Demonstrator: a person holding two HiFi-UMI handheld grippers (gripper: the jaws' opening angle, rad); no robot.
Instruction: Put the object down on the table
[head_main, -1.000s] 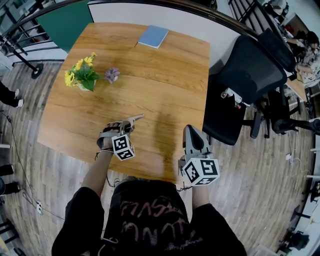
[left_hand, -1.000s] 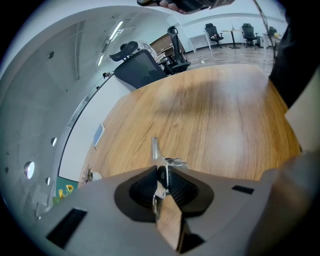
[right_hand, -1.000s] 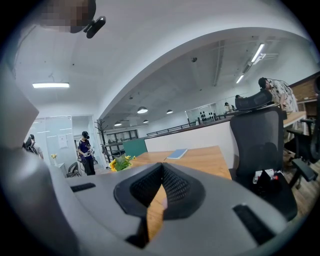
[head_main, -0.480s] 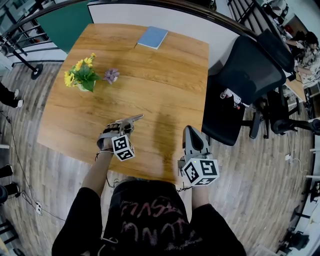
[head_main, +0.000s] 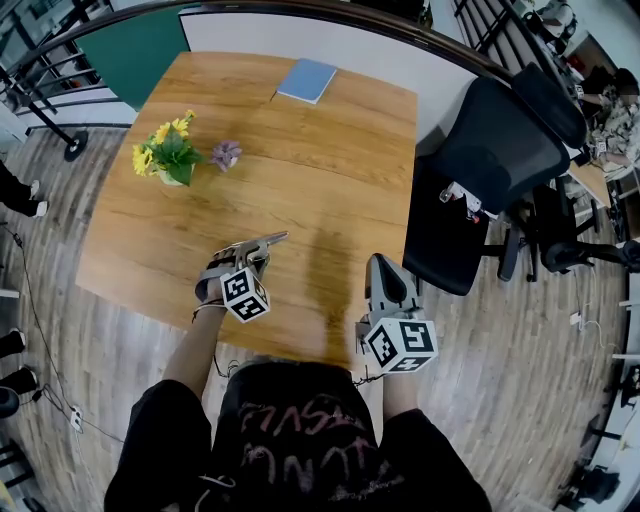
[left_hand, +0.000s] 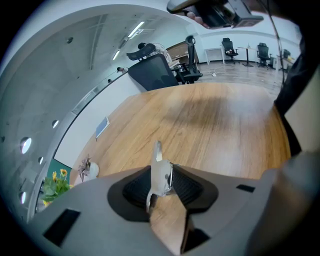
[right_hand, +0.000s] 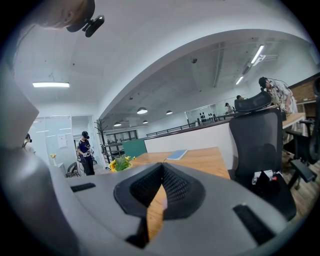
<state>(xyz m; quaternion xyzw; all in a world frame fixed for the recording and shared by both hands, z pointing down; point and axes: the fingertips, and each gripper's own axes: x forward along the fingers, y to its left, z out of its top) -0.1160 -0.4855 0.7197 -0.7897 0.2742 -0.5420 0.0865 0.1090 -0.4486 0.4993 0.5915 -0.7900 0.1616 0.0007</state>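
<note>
A thin silvery metal object (head_main: 266, 240) pokes out of my left gripper (head_main: 254, 249) over the near part of the wooden table (head_main: 330, 170). In the left gripper view the object (left_hand: 158, 170) stands between the pads, leaning on the left one. My left gripper (left_hand: 165, 181) has just been opening its jaws, and the wood shows in the gap below the object. My right gripper (head_main: 382, 263) rests at the table's near edge, shut and empty. In the right gripper view, the right gripper (right_hand: 162, 169) has its pads meeting at the tips.
A pot of yellow flowers (head_main: 165, 155) and a small purple plant (head_main: 225, 153) stand at the far left of the table. A blue book (head_main: 307, 79) lies at the far edge. A black office chair (head_main: 490, 165) stands right of the table. A person (right_hand: 85, 152) stands far off.
My left gripper has rolled slightly, its marker cube shifting a little, and its jaws look wider. The silvery object points the same way. The right gripper has not moved.
</note>
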